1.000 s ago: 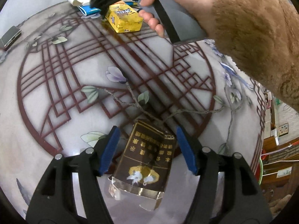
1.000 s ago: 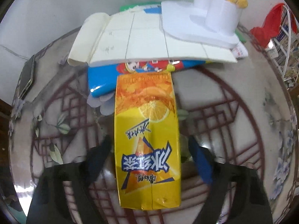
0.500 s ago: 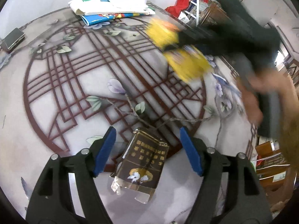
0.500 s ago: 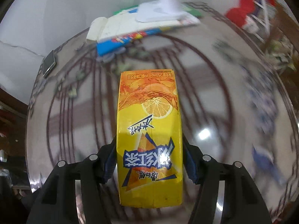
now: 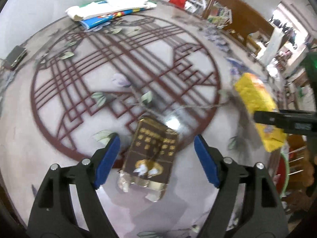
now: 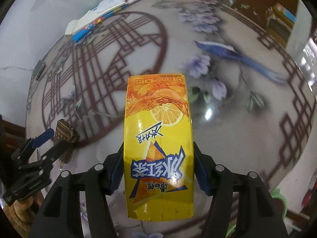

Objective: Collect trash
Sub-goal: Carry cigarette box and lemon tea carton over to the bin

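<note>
So the right gripper (image 6: 158,170) is clamped on a yellow drink carton (image 6: 158,138), lifted off the round table (image 5: 59,158). The left gripper (image 5: 156,158) hangs over a brown cigarette pack (image 5: 152,154) lying flat on the table between its pads, jaws opening, not touching it.

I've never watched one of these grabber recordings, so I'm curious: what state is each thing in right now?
Yellow iced-tea drink carton: clamped in the right gripper, lifted off the table.
Dark brown cigarette pack with torn foil: lying flat on the patterned round table, not gripped.
Left gripper: jaws opening, straddling the pack.
Stack of booklets: lying at the far edge.
</note>
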